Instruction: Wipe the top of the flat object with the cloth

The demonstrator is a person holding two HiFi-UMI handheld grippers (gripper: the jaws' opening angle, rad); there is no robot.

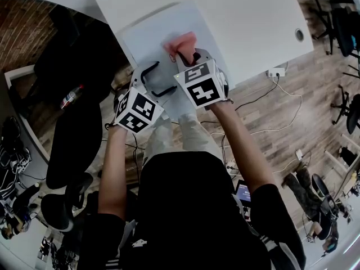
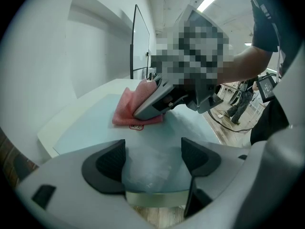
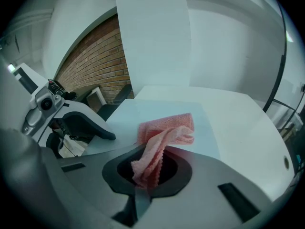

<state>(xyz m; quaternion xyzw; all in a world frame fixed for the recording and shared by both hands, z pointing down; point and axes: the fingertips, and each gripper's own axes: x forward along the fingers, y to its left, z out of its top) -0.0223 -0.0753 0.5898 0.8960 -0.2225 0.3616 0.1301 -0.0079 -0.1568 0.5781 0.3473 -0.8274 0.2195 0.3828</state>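
Clamping cloth (image 3: 164, 132) on flat object (image 1: 147, 34), right tool (image 3: 147, 168) faces left tool (image 2: 152, 159).

Office: white desk (image 1: 253, 21), swivel chairs (image 1: 342, 27), cables (image 1: 281, 94)

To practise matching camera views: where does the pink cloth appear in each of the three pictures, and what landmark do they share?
Head view: pink cloth, upper centre, ahead of the right gripper.
Left gripper view: centre-left, under the right gripper.
Right gripper view: centre, pinched in the jaws.
Shared landmark: pale blue flat sheet.
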